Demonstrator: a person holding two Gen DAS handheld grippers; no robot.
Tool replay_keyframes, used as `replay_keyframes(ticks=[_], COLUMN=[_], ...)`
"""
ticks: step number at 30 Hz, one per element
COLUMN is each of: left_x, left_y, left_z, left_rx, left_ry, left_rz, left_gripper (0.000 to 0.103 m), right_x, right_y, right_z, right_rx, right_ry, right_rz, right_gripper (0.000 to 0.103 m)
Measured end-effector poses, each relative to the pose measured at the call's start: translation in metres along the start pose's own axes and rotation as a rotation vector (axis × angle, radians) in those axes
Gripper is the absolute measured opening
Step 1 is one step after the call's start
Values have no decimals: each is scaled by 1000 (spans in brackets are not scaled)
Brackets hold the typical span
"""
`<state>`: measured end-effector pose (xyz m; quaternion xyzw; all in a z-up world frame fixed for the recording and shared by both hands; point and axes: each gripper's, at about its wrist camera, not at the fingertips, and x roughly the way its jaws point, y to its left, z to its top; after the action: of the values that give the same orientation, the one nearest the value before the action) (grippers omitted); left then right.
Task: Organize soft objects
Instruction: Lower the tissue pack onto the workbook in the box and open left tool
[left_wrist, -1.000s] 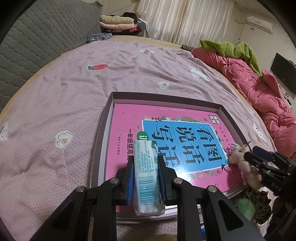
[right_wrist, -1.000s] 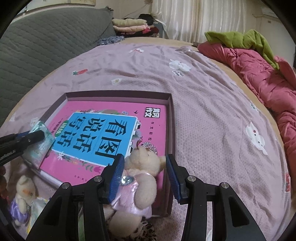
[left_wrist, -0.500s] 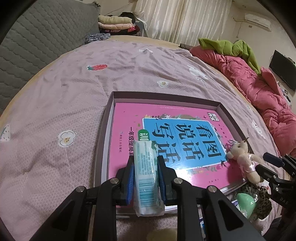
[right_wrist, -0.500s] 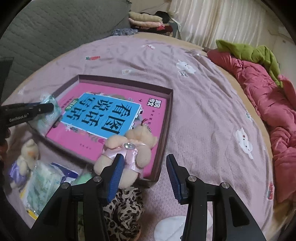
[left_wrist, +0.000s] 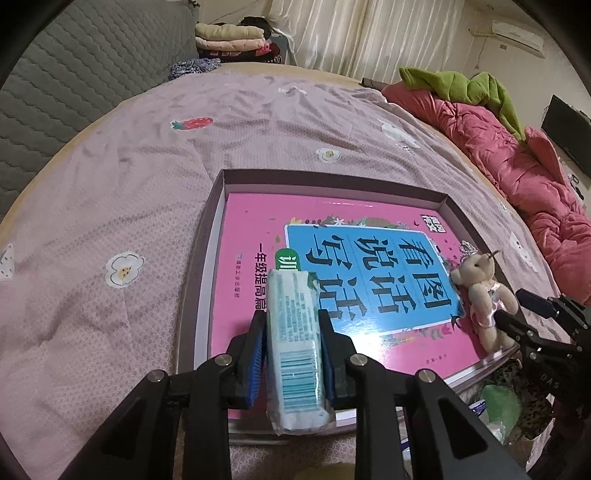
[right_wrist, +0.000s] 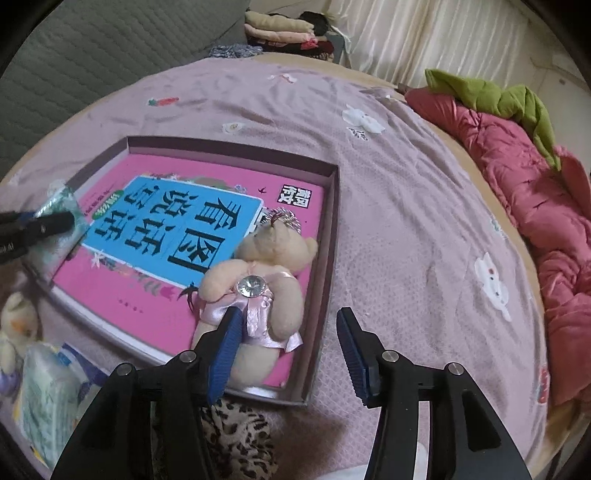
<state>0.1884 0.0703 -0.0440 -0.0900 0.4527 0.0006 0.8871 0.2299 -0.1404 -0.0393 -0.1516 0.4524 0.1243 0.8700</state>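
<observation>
My left gripper (left_wrist: 291, 325) is shut on a white and teal tissue pack (left_wrist: 293, 343), held over the near edge of a shallow purple box (left_wrist: 332, 179). A pink book (left_wrist: 351, 266) lies flat in the box. A small beige teddy bear in a pink dress (right_wrist: 255, 291) lies on the book at the box's near right corner; it also shows in the left wrist view (left_wrist: 484, 295). My right gripper (right_wrist: 290, 325) is open just behind the bear, with the left finger over its dress. The left gripper and the pack show at the left of the right wrist view (right_wrist: 55, 218).
The box sits on a pink-purple bedspread (left_wrist: 129, 177). Near the front lie a second small bear (right_wrist: 16, 321), another tissue pack (right_wrist: 44, 391), a leopard-print item (right_wrist: 236, 432) and a green object (left_wrist: 498, 402). A red quilt (right_wrist: 535, 192) lies at the right.
The right gripper let go of the bear, which now lies on the book, and drew back a little. The left gripper kept the tissue pack almost still.
</observation>
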Motion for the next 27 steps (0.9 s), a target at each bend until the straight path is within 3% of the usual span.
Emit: replay_keyframes(ticks=[6,11,13,19,27], left_x=[2,0,-2,-18,-45], left_y=[6,7,6,7,16], left_z=[1,2,3,6,12], left_rx=[-18,-24,-21,-10,-26], left_ry=[18,14,6,-69,-156], left_rz=[-22,-34,-43,-8,-14], left_gripper=[44,48,55,56,57], right_x=[-9,-14,-15,-20,-33], right_y=[-6,-13,-15,-17,-20], right_z=[3,4,4,4,4], right_rx=[45,85,99,98,124], right_ry=[-44,-64,-69,-88,-143], right_rz=[8,19,27,29,51], right_gripper=[55,57,57,57,58])
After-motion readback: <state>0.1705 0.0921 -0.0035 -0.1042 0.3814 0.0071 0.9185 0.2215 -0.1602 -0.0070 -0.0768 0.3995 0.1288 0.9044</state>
